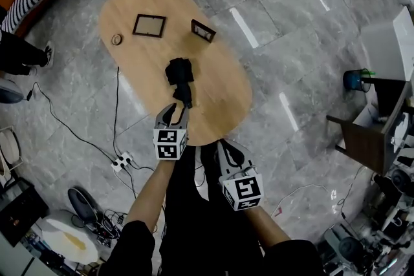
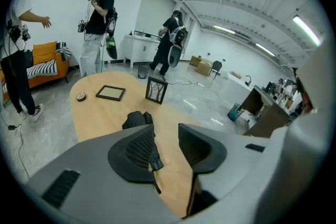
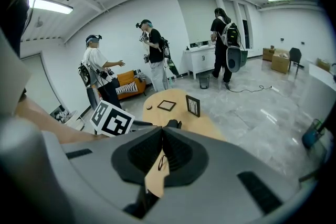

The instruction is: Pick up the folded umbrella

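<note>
The folded black umbrella lies on the oval wooden table, its handle towards the near edge. My left gripper hovers just short of that handle with its jaws open. In the left gripper view the umbrella runs behind the left finger, which hides its middle. The handle's end shows at that pad, and no pad presses on it. My right gripper hangs off the table's near edge, shut on nothing.
On the table's far half are a flat picture frame, a standing frame and a small round thing. A power strip and cables lie on the floor at left. People stand beyond the table.
</note>
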